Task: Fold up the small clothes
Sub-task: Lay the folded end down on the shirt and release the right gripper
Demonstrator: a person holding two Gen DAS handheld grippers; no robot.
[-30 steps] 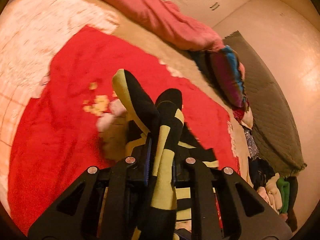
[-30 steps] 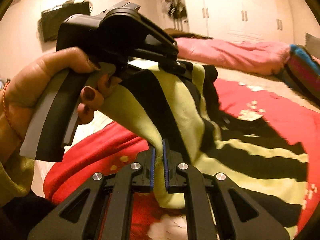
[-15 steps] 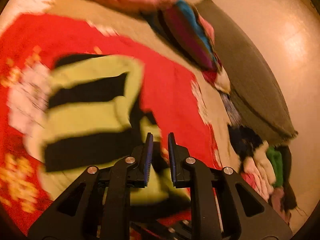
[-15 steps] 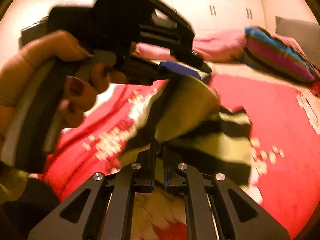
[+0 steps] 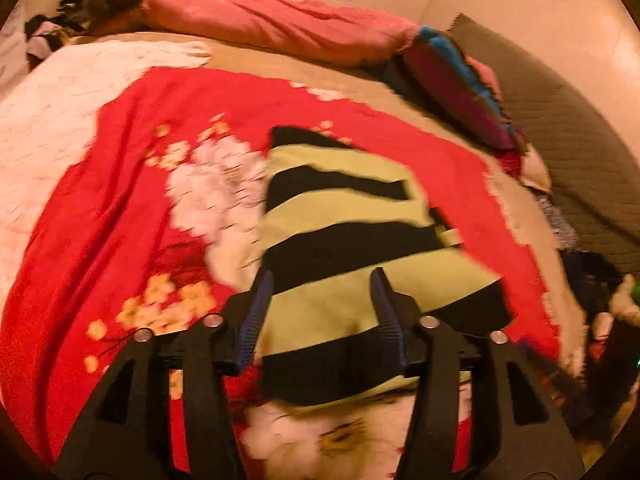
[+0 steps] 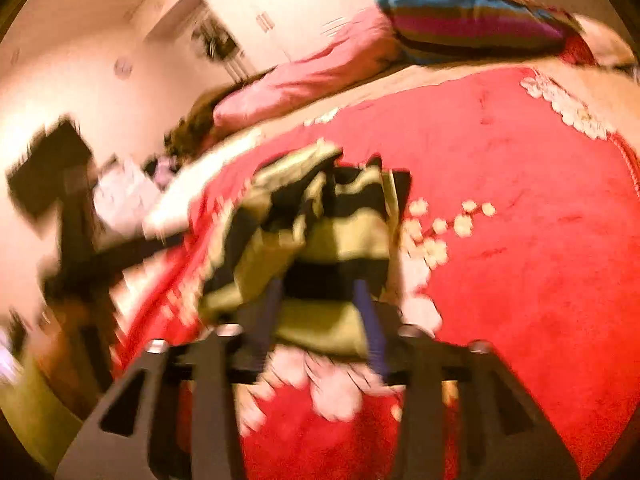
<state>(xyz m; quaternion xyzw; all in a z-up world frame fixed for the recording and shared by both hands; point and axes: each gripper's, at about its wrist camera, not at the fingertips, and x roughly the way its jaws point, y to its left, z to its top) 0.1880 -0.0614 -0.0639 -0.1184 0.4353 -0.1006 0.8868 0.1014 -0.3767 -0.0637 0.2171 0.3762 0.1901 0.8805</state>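
Observation:
A small yellow-green and black striped garment (image 5: 352, 240) lies folded on the red flowered blanket (image 5: 120, 208). My left gripper (image 5: 320, 280) is open and empty, its jaws wide apart just above the garment's near part. In the right wrist view the same garment (image 6: 320, 232) lies bunched on the blanket (image 6: 520, 220), and my right gripper (image 6: 318, 288) is open over its near edge. That view is blurred. The left gripper's dark body (image 6: 68, 216) shows at the left there.
A pink duvet (image 5: 280, 24) and a striped pillow (image 5: 460, 80) lie along the bed's far side. A grey quilted mat (image 5: 580, 152) and a pile of clothes (image 5: 592, 300) sit at the right. White cupboards (image 6: 272, 12) stand behind.
Both grippers have let go of the striped garment and opened wide. It dropped from held up in the air to lying folded on the blanket.

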